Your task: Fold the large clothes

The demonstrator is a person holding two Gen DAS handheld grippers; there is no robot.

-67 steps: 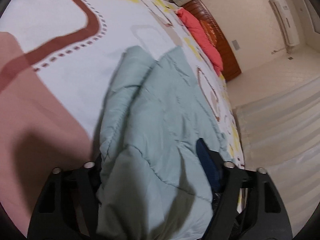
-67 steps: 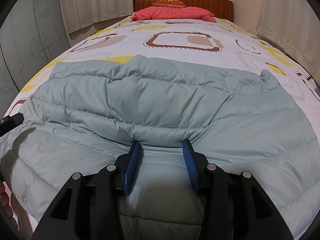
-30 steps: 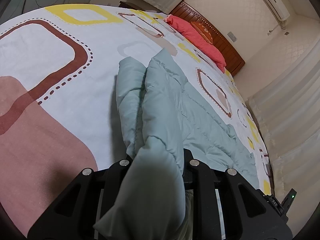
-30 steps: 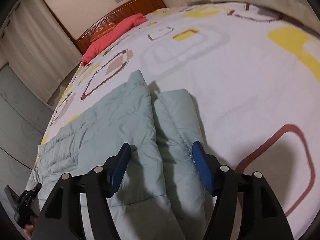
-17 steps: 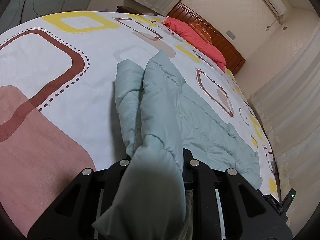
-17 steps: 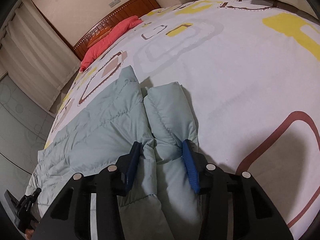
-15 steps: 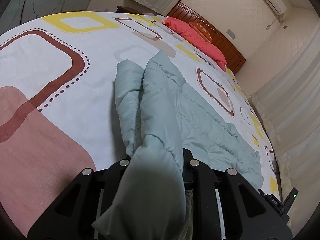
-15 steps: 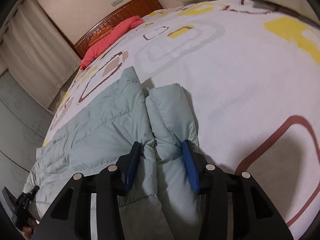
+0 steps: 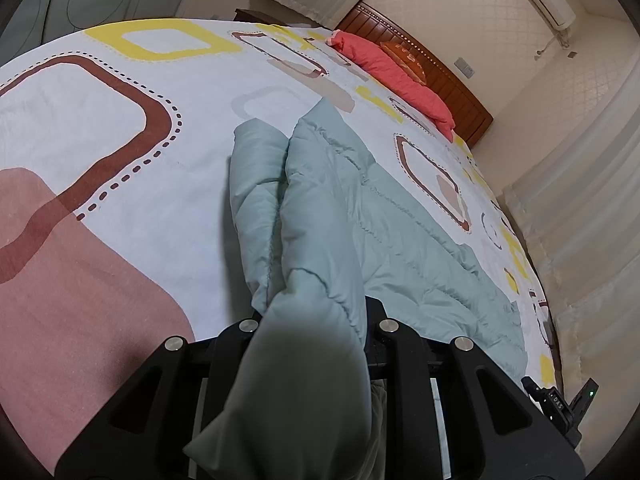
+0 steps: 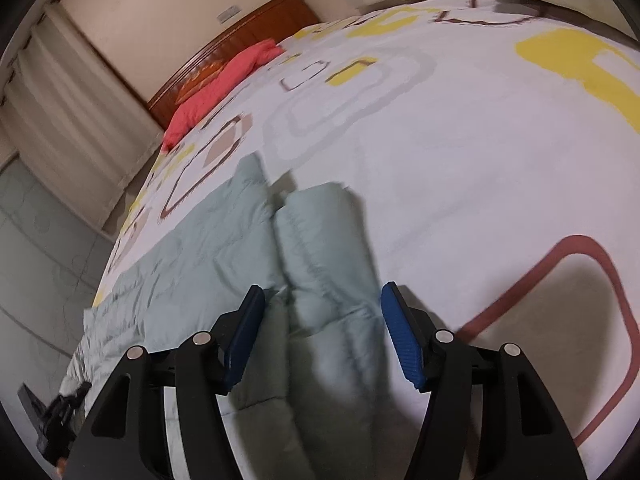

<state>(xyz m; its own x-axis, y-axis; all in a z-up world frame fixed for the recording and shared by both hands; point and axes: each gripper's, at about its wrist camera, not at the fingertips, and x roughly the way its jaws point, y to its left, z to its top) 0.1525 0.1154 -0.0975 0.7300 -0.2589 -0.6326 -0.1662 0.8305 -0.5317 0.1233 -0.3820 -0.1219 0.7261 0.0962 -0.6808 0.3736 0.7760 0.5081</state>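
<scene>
A pale green quilted jacket point(image 9: 380, 224) lies spread across the bed, one edge rolled into a puffy sleeve fold point(image 9: 256, 184). My left gripper point(image 9: 314, 320) is shut on a bunched part of the jacket, which drapes over it and hides both pads. In the right wrist view the jacket point(image 10: 208, 248) runs off to the left and its other sleeve fold point(image 10: 324, 240) lies between the jaws of my right gripper point(image 10: 322, 320). Those jaws are opening, and the blue pads point(image 10: 402, 344) stand apart from the fabric.
The bed sheet point(image 9: 120, 120) is white with brown, yellow and pink squares. A red pillow point(image 9: 396, 76) rests against the wooden headboard point(image 9: 460, 92) at the far end. Curtains point(image 9: 580, 208) hang along the bed's side. The left gripper shows small at the lower left point(image 10: 60, 412).
My right gripper's jaws had closed on the sleeve fold and have now spread wide off it, and the view has shifted a little. The left gripper still holds the jacket, unmoved.
</scene>
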